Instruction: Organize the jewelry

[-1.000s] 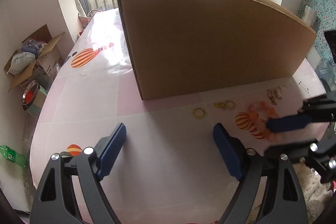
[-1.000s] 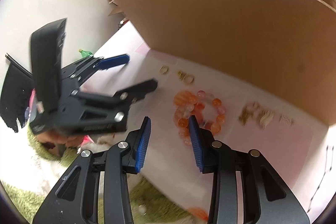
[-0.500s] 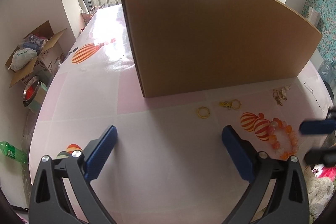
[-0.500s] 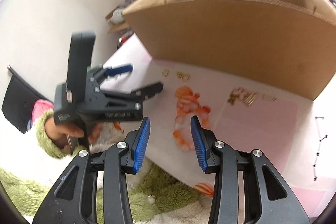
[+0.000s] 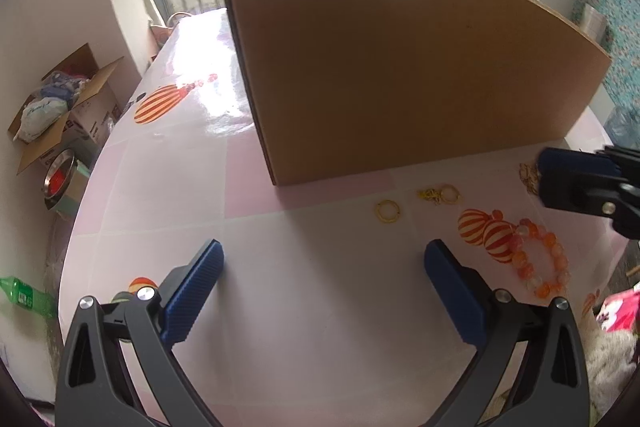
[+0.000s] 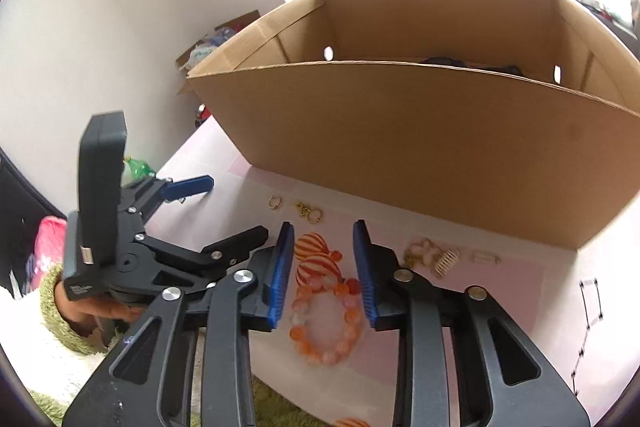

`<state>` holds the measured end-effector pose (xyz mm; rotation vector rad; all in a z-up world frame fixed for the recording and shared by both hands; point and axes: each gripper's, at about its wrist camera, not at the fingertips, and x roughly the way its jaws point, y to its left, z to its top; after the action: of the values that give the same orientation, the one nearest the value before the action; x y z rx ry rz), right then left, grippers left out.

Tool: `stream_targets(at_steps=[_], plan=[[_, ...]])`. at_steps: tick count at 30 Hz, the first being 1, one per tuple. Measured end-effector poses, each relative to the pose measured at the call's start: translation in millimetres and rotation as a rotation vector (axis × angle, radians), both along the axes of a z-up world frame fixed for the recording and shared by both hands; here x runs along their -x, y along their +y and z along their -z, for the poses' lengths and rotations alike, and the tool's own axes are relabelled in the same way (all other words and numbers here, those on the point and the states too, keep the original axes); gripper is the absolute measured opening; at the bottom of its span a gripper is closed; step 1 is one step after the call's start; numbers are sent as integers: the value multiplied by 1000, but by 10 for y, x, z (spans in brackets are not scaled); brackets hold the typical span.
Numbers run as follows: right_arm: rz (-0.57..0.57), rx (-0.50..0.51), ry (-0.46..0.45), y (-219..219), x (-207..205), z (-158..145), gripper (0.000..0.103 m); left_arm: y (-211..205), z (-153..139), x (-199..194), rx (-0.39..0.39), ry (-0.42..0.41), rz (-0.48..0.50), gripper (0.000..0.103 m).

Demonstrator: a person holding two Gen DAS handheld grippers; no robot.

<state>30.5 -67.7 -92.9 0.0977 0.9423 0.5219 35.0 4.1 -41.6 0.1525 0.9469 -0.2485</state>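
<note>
While the bracelet [image 6: 326,323] is lying flat on the table [image 5: 280,287] as a loop, with no clear long axis, the right gripper [image 6: 322,273] is hovering over it, jaws closing but not touching it; the left gripper [image 5: 320,287] is standing wide apart and empty, wider than before; box [image 6: 400,147] contents are staying mostly hidden.

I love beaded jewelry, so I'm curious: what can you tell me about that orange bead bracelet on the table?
The bead bracelet is a closed loop of round, glossy beads in orange, peach and milky white, a few darker red. It lies flat on the pink table near its front edge, partly over a printed striped ball, in front of the cardboard box. The right gripper hangs over it with closing jaws; the pads are not pressing on it.
</note>
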Motion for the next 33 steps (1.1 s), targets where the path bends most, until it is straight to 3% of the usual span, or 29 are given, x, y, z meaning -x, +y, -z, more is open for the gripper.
stream_targets(at_steps=[5,16,24,33], plan=[[-25,29,-4,72,-84,50,24,-39,-128,83,47,-70,72,93],[-26,42,20,121,-173,138,24,-296,-112,46,13,-62,212,40],[-23,45,25,101,-164,119,24,-333,-90,-46,23,-37,221,23],[-18,44,31,95,-181,129,24,-372,-47,-68,10,-42,231,14]])
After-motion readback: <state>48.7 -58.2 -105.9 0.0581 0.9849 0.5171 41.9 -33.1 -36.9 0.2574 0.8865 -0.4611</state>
